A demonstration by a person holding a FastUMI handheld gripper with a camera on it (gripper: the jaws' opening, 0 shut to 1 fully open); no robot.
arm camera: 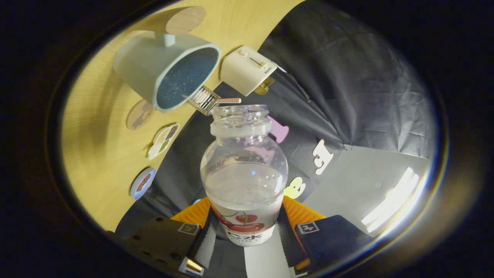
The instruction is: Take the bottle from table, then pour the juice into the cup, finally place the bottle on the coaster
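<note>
My gripper point(246, 236) is shut on a clear, uncapped bottle point(244, 170), with one finger on each side of its labelled lower part. The bottle holds clear liquid filling roughly its lower half. The whole view is rolled, so the wooden table point(100, 127) runs up one side and the bottle is held tilted above it. Beyond the bottle's mouth and a little to the side stands a large pale mug-like cup point(170, 73) with a dark speckled inside. No stream shows at the bottle's mouth. A round printed coaster point(139, 114) lies flat on the table just past the cup.
A cream toaster point(247, 69) sits next to the cup, with a small wire rack point(203, 100) in front of it. A round wooden disc point(185, 19) lies behind the cup. A divided snack dish point(164, 141) and a small blue-rimmed dish point(142, 183) lie along the table edge.
</note>
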